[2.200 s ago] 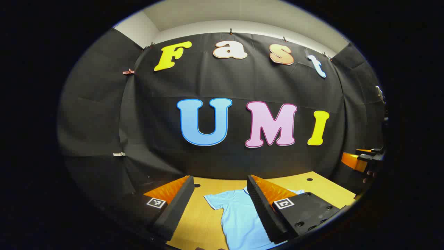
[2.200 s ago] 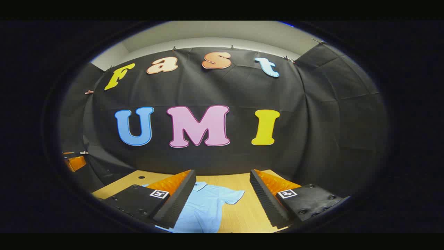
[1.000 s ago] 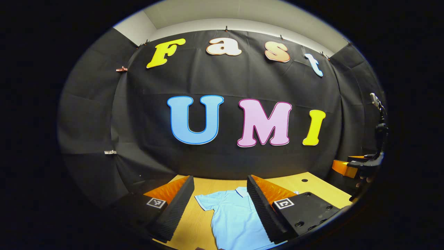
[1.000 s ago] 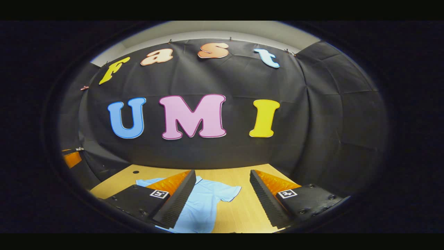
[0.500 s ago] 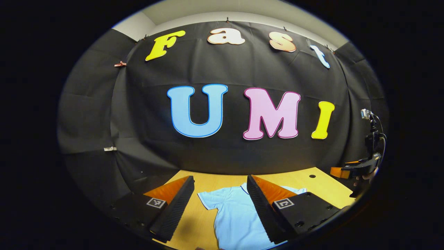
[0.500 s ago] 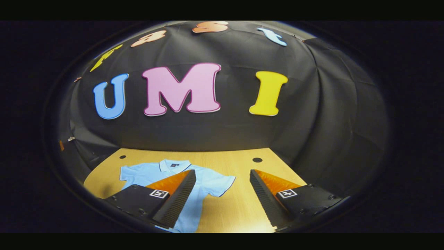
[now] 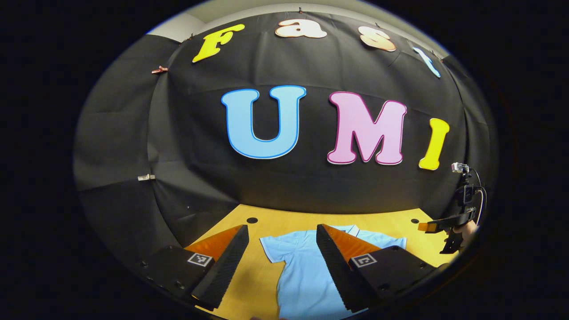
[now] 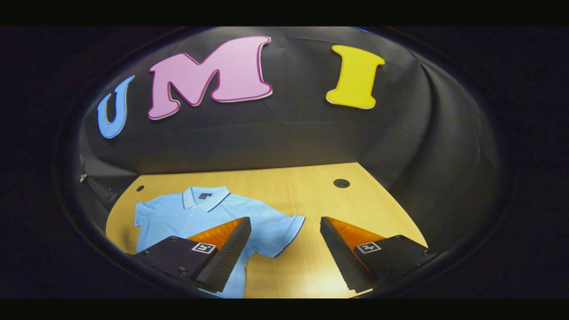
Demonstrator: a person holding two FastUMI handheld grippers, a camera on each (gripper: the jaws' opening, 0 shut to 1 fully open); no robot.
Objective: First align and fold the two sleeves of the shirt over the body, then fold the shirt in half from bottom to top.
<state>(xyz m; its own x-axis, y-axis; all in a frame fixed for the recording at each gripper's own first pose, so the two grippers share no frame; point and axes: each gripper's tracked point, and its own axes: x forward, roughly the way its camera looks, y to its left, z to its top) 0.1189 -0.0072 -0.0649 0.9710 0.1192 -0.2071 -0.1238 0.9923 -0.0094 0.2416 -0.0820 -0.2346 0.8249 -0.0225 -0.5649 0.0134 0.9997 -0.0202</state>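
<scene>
Approaching stage: light blue polo shirt [image 8: 195,213] lies flat, face up, sleeves spread, collar toward the booth wall, on the wooden desk [image 8: 311,186]. No fold made yet. Left tool [image 7: 282,262] hovers above the shirt's left sleeve [image 7: 273,244] side, fingers apart, holding nothing. Right tool [image 8: 284,249] hovers over the right sleeve [image 8: 284,229], fingers also spread wide, empty. In the left gripper view the right tool [image 7: 438,226] sits far off at the desk edge with a hand behind it. Risks: pinching only the top layer, or catching body fabric with the sleeve, would drag the whole shirt and skew it. Uneven grips on the two sleeves would misalign the folds. Sleeve hem is thin, so a shallow pinch may slip.
</scene>
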